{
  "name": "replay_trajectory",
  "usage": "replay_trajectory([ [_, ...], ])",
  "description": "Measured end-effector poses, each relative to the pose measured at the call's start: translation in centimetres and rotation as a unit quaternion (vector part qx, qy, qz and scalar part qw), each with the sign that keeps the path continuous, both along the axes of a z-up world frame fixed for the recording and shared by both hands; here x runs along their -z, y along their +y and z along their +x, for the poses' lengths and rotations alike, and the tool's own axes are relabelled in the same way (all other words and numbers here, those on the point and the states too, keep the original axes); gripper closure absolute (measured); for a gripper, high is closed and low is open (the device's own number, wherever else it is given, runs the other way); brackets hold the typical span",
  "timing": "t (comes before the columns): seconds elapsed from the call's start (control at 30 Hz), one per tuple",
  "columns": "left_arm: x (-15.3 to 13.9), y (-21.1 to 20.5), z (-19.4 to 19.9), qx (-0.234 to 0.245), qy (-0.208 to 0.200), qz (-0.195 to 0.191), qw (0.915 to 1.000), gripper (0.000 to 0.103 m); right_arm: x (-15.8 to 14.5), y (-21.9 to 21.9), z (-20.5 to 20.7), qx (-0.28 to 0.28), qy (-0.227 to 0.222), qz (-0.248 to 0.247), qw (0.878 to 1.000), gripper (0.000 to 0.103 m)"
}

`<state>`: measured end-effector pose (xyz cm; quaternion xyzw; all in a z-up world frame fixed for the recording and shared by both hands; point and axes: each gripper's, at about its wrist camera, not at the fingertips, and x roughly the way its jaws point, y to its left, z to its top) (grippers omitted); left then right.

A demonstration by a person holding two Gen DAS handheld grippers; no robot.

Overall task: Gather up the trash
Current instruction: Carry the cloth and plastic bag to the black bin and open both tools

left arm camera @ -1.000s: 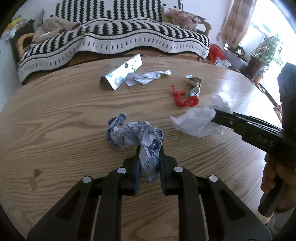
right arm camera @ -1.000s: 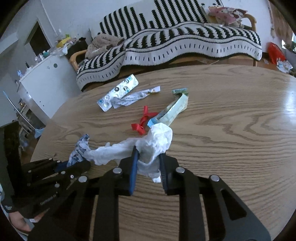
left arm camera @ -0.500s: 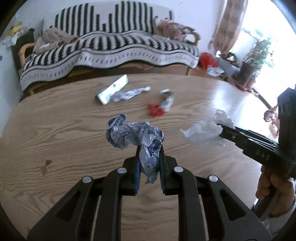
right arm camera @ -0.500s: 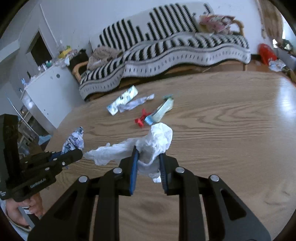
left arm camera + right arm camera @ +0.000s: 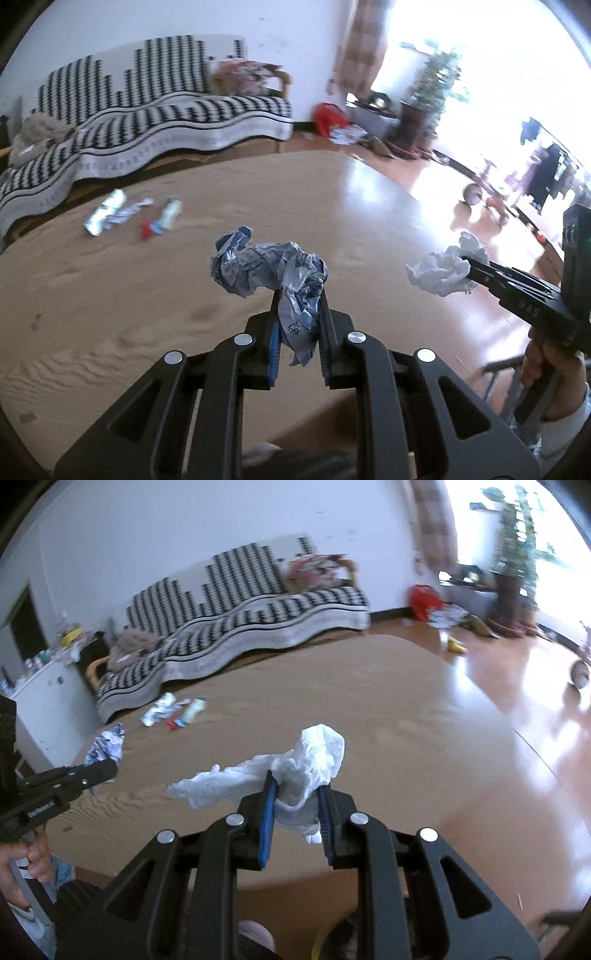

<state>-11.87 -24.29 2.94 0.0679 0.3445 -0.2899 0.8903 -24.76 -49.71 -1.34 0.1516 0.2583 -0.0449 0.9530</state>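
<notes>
Left hand-held gripper [image 5: 297, 325] clenched on a crumpled blue-and-white printed wrapper [image 5: 269, 273], held up off the wooden surface [image 5: 110, 295]. Right hand-held gripper [image 5: 295, 805] clenched on a crumpled white tissue [image 5: 295, 771], likewise raised above the surface, one loose end trailing left. Still lying at the far left of the surface: a silver foil wrapper [image 5: 105, 216], a flattened tube [image 5: 170, 216] and a red scrap [image 5: 146, 232], close together. Beyond the far edge, a sofa under a black-and-white patterned throw [image 5: 147, 110].
</notes>
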Motion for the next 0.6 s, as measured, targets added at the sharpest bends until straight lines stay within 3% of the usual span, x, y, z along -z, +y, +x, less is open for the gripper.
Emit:
replay_trajectory([
  [0.13,2.3,-4.0,-3.5,0.048,0.050,-0.006,0.9976,0.087,1.3,-3.7,-6.3,0.038,0.004,0.001,0.999,0.082],
  [0.27,6.2,-9.4,-7.6,0.117,0.101,0.017,0.9878,0.087,3.1,-6.5,-10.4,0.066,0.018,0.014,0.998,0.082],
  [0.33,8.7,-11.7,-8.9,0.144,0.134,0.031,0.9801,0.087,6.0,-7.9,-11.2,0.072,0.050,0.043,0.995,0.082],
  [0.47,16.9,-16.1,-10.5,0.187,0.224,0.085,0.9527,0.087,14.8,-9.9,-11.0,0.087,0.144,0.107,0.980,0.082],
  [0.5,18.6,-16.8,-10.8,0.189,0.238,0.094,0.9481,0.087,17.3,-10.2,-11.3,0.092,0.165,0.127,0.974,0.082],
  [0.6,23.0,-18.0,-10.3,0.185,0.268,0.110,0.9391,0.087,20.7,-10.6,-11.9,0.098,0.195,0.154,0.964,0.081],
])
